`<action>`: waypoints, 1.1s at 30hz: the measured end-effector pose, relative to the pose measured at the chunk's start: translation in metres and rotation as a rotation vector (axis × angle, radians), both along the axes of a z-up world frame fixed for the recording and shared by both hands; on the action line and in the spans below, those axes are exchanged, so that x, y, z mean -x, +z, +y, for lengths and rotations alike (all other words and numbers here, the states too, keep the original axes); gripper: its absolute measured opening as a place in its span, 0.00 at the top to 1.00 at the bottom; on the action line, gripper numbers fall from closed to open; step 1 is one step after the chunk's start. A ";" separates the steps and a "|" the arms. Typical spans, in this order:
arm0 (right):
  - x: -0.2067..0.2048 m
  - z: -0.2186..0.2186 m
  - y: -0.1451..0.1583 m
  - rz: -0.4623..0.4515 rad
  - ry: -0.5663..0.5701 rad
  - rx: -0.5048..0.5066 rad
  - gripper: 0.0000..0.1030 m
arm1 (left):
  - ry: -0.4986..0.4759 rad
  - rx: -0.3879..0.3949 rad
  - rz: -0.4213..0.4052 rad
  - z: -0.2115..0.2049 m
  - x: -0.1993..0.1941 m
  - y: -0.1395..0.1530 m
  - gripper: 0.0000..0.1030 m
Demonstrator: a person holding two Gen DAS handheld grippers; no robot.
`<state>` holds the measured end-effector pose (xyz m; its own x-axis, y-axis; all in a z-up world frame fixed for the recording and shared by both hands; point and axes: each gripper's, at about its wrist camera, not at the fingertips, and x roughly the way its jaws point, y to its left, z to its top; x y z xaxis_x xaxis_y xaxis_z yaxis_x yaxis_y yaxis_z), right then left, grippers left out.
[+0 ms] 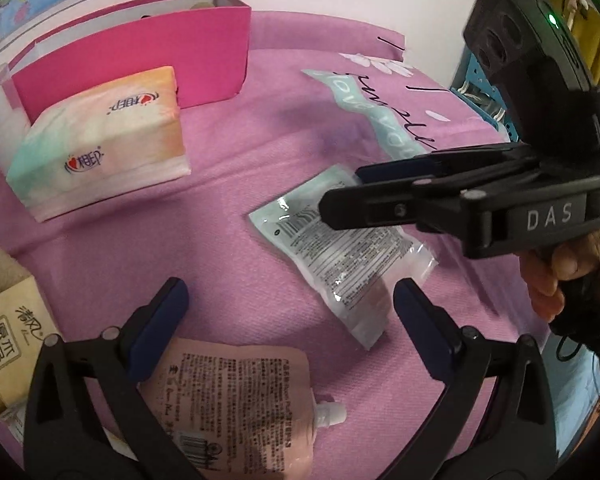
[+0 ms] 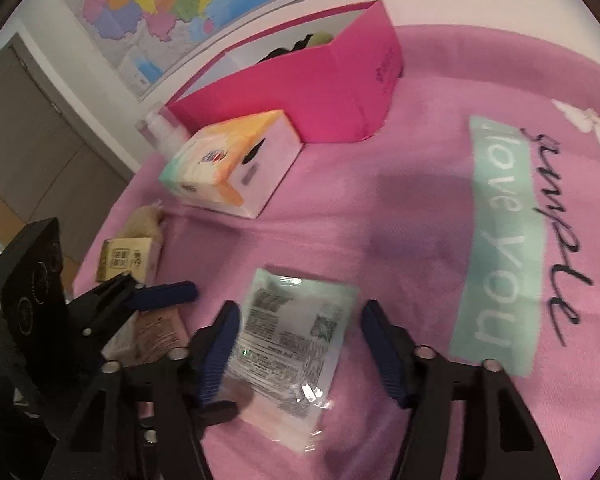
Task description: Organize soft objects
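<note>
pink cloth (image 2: 380,208) bears tissue pack (image 2: 236,168), box (image 2: 300,92); both tongs apart, right tongs (image 2: 296,344) straddling pouch (image 2: 296,336).

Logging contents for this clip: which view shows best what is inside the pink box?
The right wrist view: it looks over the rim of the pink box and catches dark and yellowish items inside, too small to identify. The left wrist view shows only the box's outer wall and white inner edge, contents hidden.

clear mint packet (image 2: 292,344): flat, label up | pink spout pouch (image 1: 240,408): flat beside it | tissue pack (image 1: 100,140): upright
</note>
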<state>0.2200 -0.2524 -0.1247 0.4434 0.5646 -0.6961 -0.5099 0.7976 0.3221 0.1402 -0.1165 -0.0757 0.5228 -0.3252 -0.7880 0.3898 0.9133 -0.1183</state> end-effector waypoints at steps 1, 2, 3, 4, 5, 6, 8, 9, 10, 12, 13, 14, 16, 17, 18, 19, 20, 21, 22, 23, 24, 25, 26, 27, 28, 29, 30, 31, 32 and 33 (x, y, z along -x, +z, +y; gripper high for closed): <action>0.000 0.001 0.000 -0.003 0.004 -0.001 0.46 | -0.007 -0.022 -0.018 -0.003 0.003 -0.002 0.01; 0.000 0.002 -0.001 0.008 0.020 -0.015 0.59 | -0.010 -0.044 -0.034 -0.006 0.005 -0.004 0.01; 0.000 0.003 -0.003 0.023 0.034 -0.028 0.73 | -0.011 -0.049 -0.035 -0.006 0.005 -0.004 0.01; 0.000 0.003 -0.004 0.039 0.048 -0.042 0.75 | -0.009 -0.047 -0.032 -0.005 0.005 -0.004 0.01; -0.001 0.004 -0.007 0.055 0.062 -0.053 0.75 | -0.012 -0.049 -0.032 -0.006 0.005 -0.004 0.01; -0.001 0.003 -0.008 0.060 0.063 -0.067 0.74 | -0.015 -0.053 -0.032 -0.006 0.005 -0.004 0.01; -0.004 0.000 -0.011 0.119 0.082 -0.133 0.73 | -0.016 -0.051 -0.032 -0.006 0.004 -0.005 0.01; -0.007 -0.001 -0.013 0.145 0.091 -0.162 0.74 | -0.016 -0.046 -0.031 -0.006 0.003 -0.005 0.01; -0.008 -0.002 -0.014 0.150 0.093 -0.169 0.74 | -0.014 -0.036 -0.031 -0.004 0.003 -0.004 0.01; -0.011 -0.005 -0.017 0.185 0.097 -0.202 0.74 | -0.015 -0.018 -0.030 -0.001 0.002 -0.004 0.01; -0.012 -0.005 -0.017 0.203 0.114 -0.214 0.74 | -0.015 -0.010 -0.030 0.001 0.003 -0.004 0.01; -0.011 -0.003 -0.018 0.211 0.134 -0.213 0.76 | -0.013 -0.006 -0.031 0.002 0.003 -0.004 0.01; -0.011 -0.001 -0.017 0.217 0.151 -0.197 0.91 | -0.014 0.003 -0.033 0.004 0.003 -0.003 0.01; -0.009 0.003 -0.018 0.227 0.182 -0.188 0.92 | -0.013 0.008 -0.037 0.006 0.003 -0.003 0.04; -0.008 0.008 -0.020 0.231 0.199 -0.178 0.92 | -0.010 0.014 -0.038 0.008 0.004 -0.002 0.06; -0.006 0.012 -0.021 0.234 0.210 -0.172 0.92 | -0.008 0.024 -0.037 0.010 0.003 -0.002 0.07; -0.004 0.015 -0.021 0.235 0.221 -0.177 0.92 | -0.009 0.029 -0.038 0.011 0.003 -0.001 0.10; -0.003 0.017 -0.021 0.231 0.221 -0.176 0.92 | -0.012 0.040 -0.036 0.014 0.003 0.000 0.13; -0.004 0.016 -0.019 0.223 0.209 -0.175 0.92 | -0.010 0.051 -0.028 0.017 0.002 0.001 0.15; -0.004 0.014 -0.018 0.217 0.200 -0.184 0.93 | -0.006 0.053 -0.021 0.020 0.001 0.003 0.17; -0.005 0.011 -0.017 0.212 0.188 -0.195 0.94 | -0.001 0.056 -0.020 0.023 0.001 0.006 0.17; -0.005 0.006 -0.015 0.203 0.169 -0.194 0.95 | 0.004 0.056 -0.031 0.028 0.002 0.009 0.17; -0.006 0.001 -0.013 0.197 0.154 -0.200 0.95 | 0.004 0.048 -0.032 0.033 0.001 0.012 0.17; -0.005 -0.004 -0.011 0.191 0.143 -0.210 0.95 | -0.002 0.044 -0.031 0.035 0.001 0.013 0.16; -0.003 -0.009 -0.008 0.182 0.132 -0.216 0.95 | -0.014 0.030 -0.025 0.038 0.002 0.014 0.15; -0.002 -0.012 -0.006 0.174 0.124 -0.211 0.95 | -0.020 0.021 -0.022 0.039 0.002 0.014 0.13; 0.000 -0.016 -0.004 0.167 0.103 -0.196 0.92 | -0.027 0.014 -0.022 0.041 0.003 0.015 0.08; 0.001 -0.020 -0.004 0.167 0.084 -0.194 0.91 | -0.036 0.011 -0.028 0.042 0.004 0.016 0.06; 0.004 -0.023 -0.005 0.178 0.069 -0.193 0.80 | -0.037 0.007 -0.030 0.044 0.003 0.015 0.05; 0.009 -0.025 -0.007 0.191 0.067 -0.192 0.54 | -0.033 0.006 -0.028 0.045 0.002 0.015 0.05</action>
<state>0.2114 -0.2777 -0.1313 0.2721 0.7179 -0.6407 -0.4749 0.6793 0.5595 0.1381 -0.0711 -0.0610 0.5333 -0.3478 -0.7711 0.4233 0.8990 -0.1128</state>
